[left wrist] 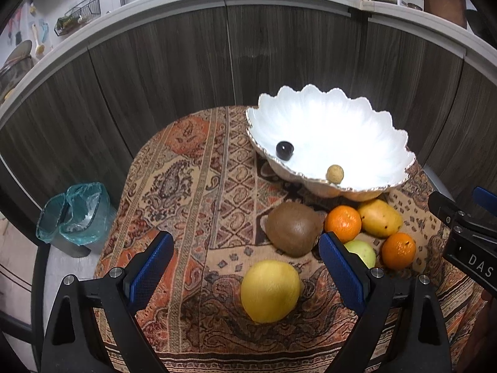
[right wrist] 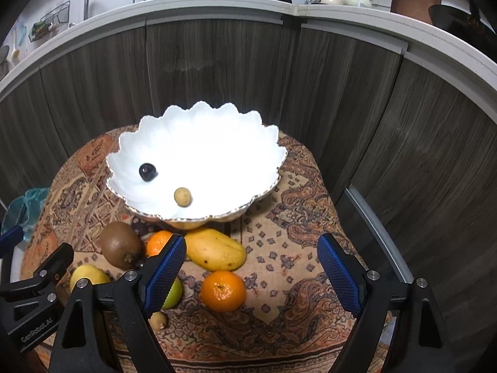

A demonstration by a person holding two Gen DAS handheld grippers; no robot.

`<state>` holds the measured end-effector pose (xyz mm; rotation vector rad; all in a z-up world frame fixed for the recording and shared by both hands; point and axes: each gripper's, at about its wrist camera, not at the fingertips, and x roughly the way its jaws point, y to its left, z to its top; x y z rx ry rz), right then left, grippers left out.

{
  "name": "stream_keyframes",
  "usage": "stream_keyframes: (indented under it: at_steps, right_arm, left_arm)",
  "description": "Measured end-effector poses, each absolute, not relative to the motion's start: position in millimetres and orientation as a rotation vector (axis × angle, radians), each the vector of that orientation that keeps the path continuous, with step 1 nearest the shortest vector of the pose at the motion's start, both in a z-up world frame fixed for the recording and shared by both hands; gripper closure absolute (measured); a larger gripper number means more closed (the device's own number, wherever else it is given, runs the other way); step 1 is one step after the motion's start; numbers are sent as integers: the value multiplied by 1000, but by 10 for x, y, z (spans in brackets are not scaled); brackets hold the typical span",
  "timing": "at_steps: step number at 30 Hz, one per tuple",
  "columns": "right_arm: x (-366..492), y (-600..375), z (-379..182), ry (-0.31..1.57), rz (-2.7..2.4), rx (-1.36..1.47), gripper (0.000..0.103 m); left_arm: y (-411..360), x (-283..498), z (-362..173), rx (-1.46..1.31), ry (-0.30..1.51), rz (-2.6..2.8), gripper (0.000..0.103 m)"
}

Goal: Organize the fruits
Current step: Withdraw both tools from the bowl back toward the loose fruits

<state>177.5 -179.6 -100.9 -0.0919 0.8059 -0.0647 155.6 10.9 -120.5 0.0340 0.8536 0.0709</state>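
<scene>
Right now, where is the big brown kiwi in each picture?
Left wrist view: the kiwi lies right of the middle, on the cloth just below the white bowl.
Right wrist view: the kiwi lies at lower left, left of the left-hand finger of the right claw.
Shared landmark: the white bowl, with a dark berry inside.

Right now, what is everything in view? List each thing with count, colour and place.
bowl: one, white, scalloped, far side of the table
small round fruits: two, dark and tan, inside the bowl
kiwi: one, brown, in front of the bowl
oranges: two, orange, and, on the cloth
mango: one, yellow, beside the bowl
lemon: one, yellow, near edge
green fruit: one, partly hidden
tablecloth: one, patterned
bin: one, teal liner, floor
left gripper: jaws open, empty
right gripper: jaws open, empty
</scene>
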Motion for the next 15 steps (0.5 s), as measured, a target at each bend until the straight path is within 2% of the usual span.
stream_keyframes:
  at_steps: [15]
  right_arm:
    - [1765,-1824,-1345,874,-66,-100,16]
  left_arm:
    - [85,1526,-1527,39,911,60,8]
